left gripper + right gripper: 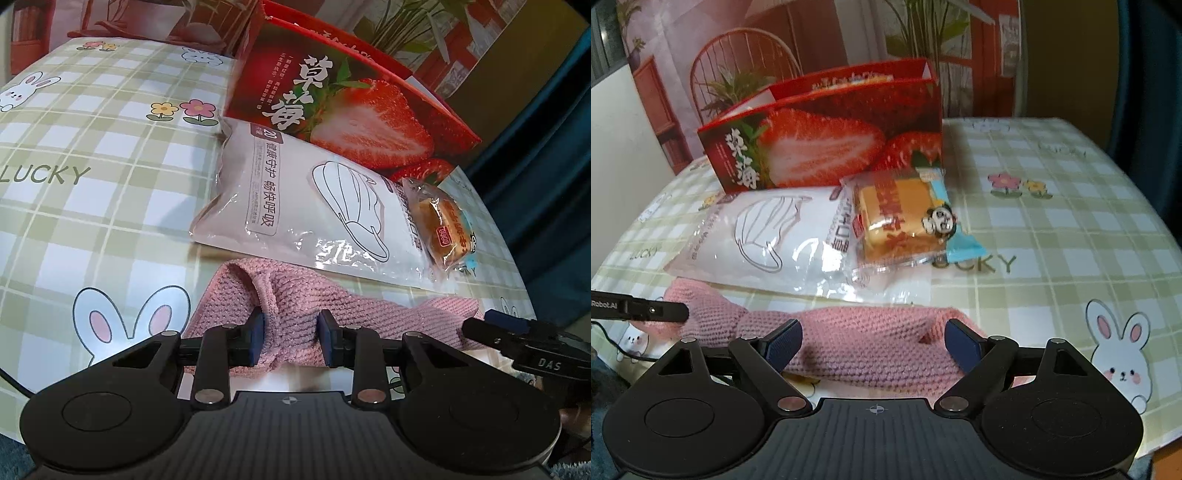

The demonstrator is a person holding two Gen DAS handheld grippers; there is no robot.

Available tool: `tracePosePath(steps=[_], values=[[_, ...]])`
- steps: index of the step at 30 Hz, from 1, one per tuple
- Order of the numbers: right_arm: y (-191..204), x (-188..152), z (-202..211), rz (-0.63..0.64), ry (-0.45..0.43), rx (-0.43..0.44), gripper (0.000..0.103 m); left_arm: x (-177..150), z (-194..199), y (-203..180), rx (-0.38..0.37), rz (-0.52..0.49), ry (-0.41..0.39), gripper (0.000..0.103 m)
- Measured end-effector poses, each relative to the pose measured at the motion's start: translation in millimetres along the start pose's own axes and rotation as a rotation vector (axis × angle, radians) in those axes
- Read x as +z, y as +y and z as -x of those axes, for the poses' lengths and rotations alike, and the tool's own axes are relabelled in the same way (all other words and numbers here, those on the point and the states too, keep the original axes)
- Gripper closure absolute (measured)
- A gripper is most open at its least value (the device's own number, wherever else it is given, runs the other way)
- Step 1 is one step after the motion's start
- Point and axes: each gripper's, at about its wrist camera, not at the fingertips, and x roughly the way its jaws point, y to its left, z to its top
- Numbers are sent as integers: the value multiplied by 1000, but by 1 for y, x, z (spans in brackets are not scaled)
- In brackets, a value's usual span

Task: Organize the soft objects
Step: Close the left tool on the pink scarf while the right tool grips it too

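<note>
We have a pink knitted cloth (295,306) lying rumpled along the near edge of the table (92,206), just in front of both grippers. It is soft and limp, so we expect it to weigh little, sag wherever it is unsupported and stretch rather than lift as one piece. The waffle knit looks grippy, so we don't expect it to slide out of rubber pads.

Our left gripper (291,341) has its jaws drawn narrow around a raised fold at the cloth's left end; the blue pads seem to press the bunched knit between them, so we judge it held. Our right gripper (873,345) stands wide, its pads straddling the cloth's right part (871,347) without pinching it, and we judge it not yet gripped.

A thick fold or the hem is the best place to take hold, since a single layer could slip thin between the pads. With one hold at each end we could lift the cloth taut and fold or carry it.

Just beyond lie a mask pack (306,206) in glossy plastic, which we expect to be light, squashy and slippery, and a wrapped cake (901,218) resting on its right end, crushable, so a gentle grip on the wrapper's sealed edge suits it. The strawberry box (831,147) stands at the far side.
</note>
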Motion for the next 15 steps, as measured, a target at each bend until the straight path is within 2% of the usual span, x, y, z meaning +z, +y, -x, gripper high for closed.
tracePosePath(steps=[11, 15], values=[[3, -5, -19, 12, 41, 31, 27, -1, 0, -4, 5, -16, 2, 69], [4, -5, -19, 12, 38, 62, 46, -3, 0, -4, -9, -17, 6, 69]])
